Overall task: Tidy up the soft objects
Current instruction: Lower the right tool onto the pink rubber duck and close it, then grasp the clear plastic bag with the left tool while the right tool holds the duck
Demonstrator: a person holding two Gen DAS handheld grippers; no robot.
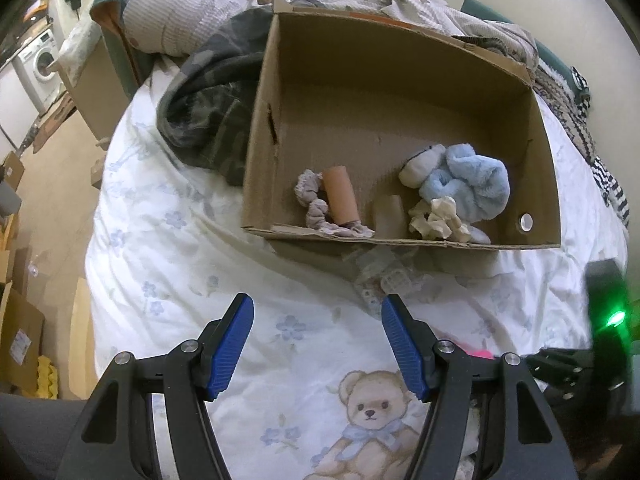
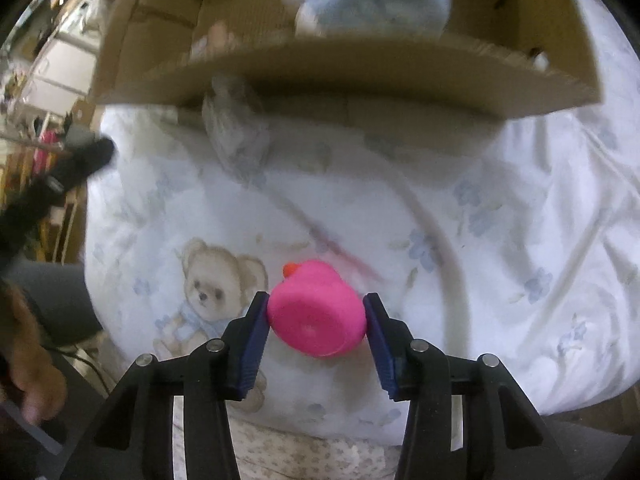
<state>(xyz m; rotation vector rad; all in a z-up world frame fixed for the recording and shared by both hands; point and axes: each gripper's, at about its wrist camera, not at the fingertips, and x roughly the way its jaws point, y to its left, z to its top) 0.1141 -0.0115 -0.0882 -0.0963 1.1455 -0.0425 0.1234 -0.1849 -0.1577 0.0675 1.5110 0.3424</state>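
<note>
My right gripper (image 2: 316,312) is shut on a pink rubber duck (image 2: 316,316) with an orange beak, held base-up just above the white teddy-bear quilt (image 2: 480,240). A sliver of the duck (image 1: 478,354) shows pink beside my left gripper's right finger. My left gripper (image 1: 318,320) stands open over the quilt with nothing between its fingers. Beyond both sits an open cardboard box (image 1: 400,92) holding a blue plush toy (image 1: 468,184), a cardboard tube (image 1: 340,196), a grey scrunched cloth (image 1: 316,208) and crumpled paper (image 1: 438,220).
A crumpled clear plastic piece (image 1: 384,276) lies on the quilt against the box's near wall. Dark camouflage fabric (image 1: 208,112) and pillows crowd the box's left and far sides. The bed's left edge drops to a floor with cartons. A person's hand (image 2: 28,360) is at the lower left.
</note>
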